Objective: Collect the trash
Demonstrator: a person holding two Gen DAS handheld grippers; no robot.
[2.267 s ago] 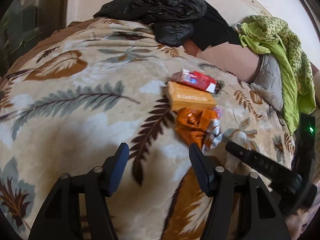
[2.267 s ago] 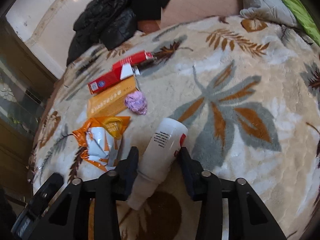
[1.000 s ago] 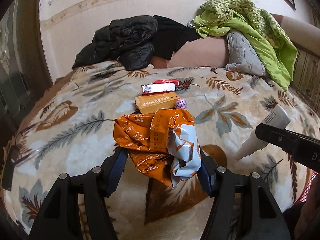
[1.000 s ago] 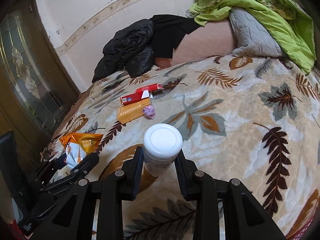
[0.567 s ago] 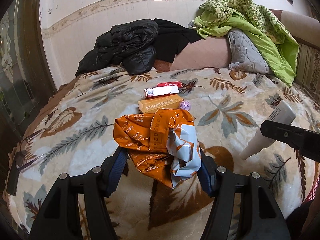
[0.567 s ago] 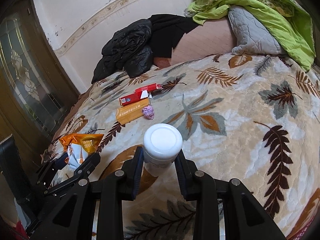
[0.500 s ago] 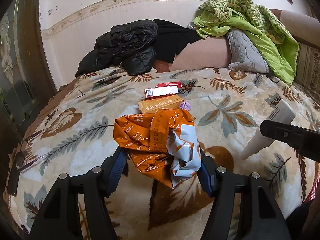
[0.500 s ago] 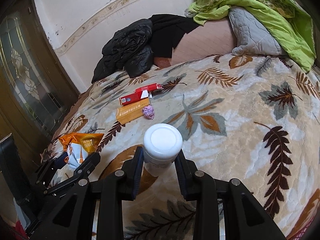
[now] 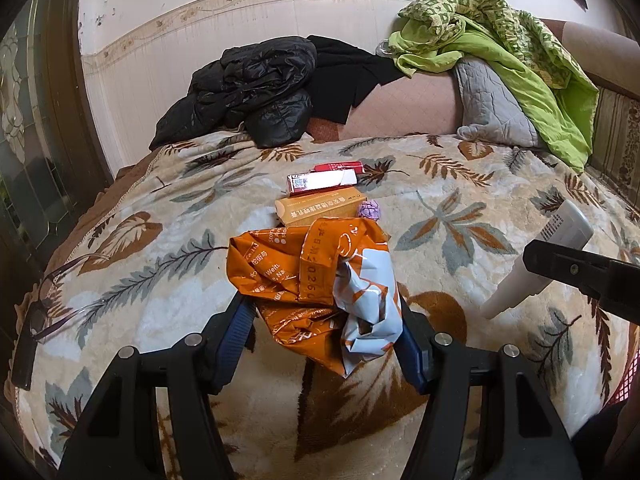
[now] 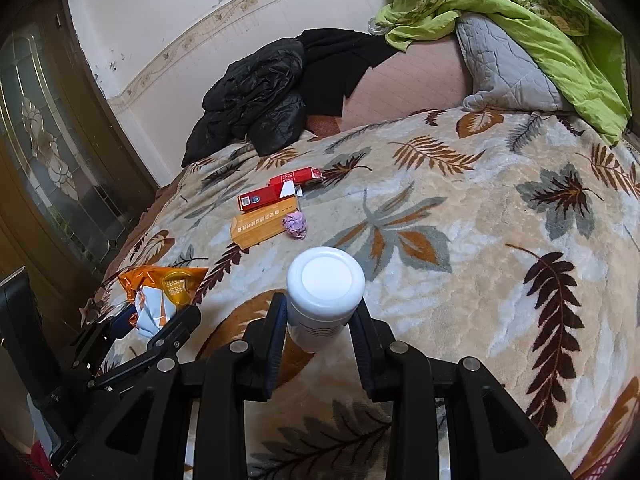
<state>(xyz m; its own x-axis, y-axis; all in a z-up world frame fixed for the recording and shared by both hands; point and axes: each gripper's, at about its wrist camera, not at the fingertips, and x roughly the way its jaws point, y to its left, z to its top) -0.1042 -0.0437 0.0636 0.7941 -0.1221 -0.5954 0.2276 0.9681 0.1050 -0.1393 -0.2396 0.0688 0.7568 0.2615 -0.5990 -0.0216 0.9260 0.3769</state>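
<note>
On the bed (image 9: 120, 216), left to right: one black jacket (image 9: 248, 92), two red boxes (image 9: 320, 181), one orange box (image 9: 320, 209), one purple wad (image 9: 369, 210), one green blanket (image 9: 520, 64). Crumpled orange wrapper (image 9: 312, 280) clamped between left gripper (image 9: 324, 344) jaws, half open. White bottle (image 10: 324, 292) pinched base-forward between right gripper (image 10: 320, 348) jaws, narrowly open.

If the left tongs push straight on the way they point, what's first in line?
Beyond the orange wrapper they already grip, probably the tan box on the blanket, though depth is hard to judge.
</note>
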